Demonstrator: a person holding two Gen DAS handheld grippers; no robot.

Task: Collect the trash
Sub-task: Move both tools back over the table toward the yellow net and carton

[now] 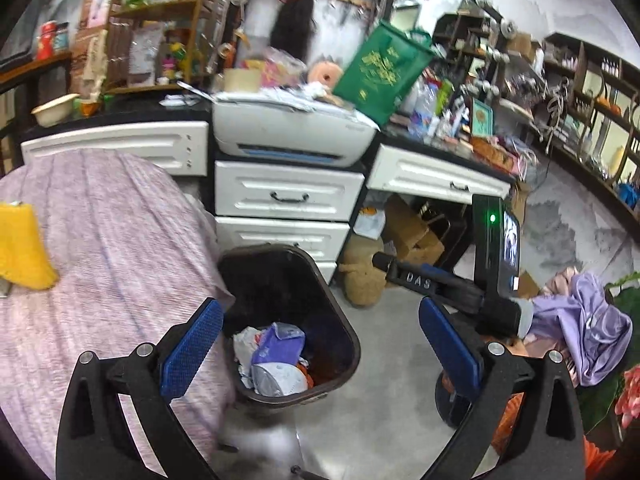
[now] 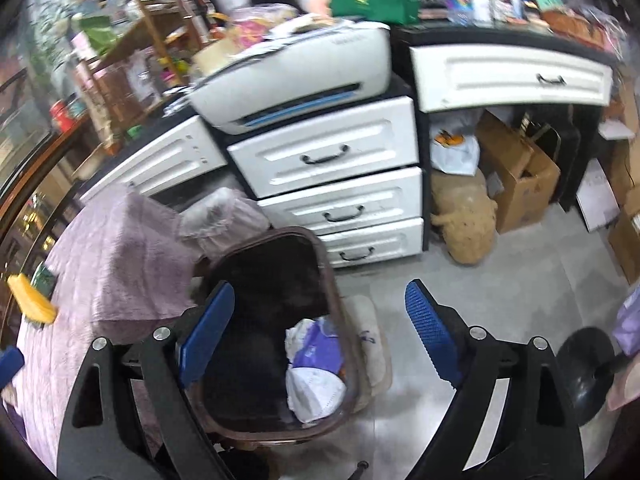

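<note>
Through the left wrist camera I read "DAS" on the black arm of the right tongs, off to the right of the trash bin, while my left tongs hover above that bin with blue pads apart and nothing between them. Through the right wrist camera, the right tongs likewise hang apart over the bin, crumpled white and purple wrappers lying inside; behind it stand white drawers, and a lilac-covered bed touches its left side.

One bin, roughly three wrappers, two grippers.
</note>
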